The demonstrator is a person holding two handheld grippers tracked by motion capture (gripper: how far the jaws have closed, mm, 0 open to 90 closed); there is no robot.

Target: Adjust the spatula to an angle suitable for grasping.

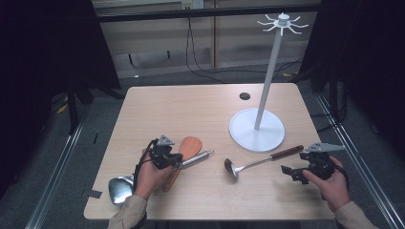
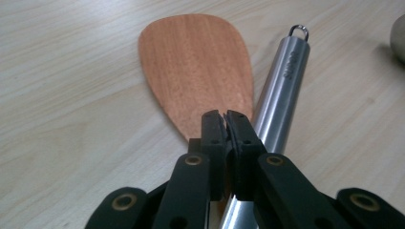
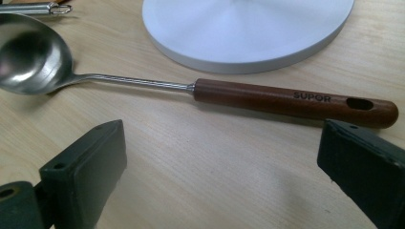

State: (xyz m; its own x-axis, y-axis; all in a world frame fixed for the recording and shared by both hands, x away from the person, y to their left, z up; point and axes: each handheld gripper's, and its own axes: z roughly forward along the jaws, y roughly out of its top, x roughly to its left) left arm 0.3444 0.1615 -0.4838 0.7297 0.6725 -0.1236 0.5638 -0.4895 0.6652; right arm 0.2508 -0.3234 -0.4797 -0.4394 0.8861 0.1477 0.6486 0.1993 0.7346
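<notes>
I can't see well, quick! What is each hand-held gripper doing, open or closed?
Left hand-held gripper: closed over the wooden spatula; whether it pinches it cannot be told.
Right hand-held gripper: open, holding nothing, near the ladle.

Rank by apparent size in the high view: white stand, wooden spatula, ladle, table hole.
1. white stand, tallest and widest by far.
2. ladle.
3. wooden spatula, partly hidden under the left gripper, so its rank against the ladle is unsure.
4. table hole, smallest.
</notes>
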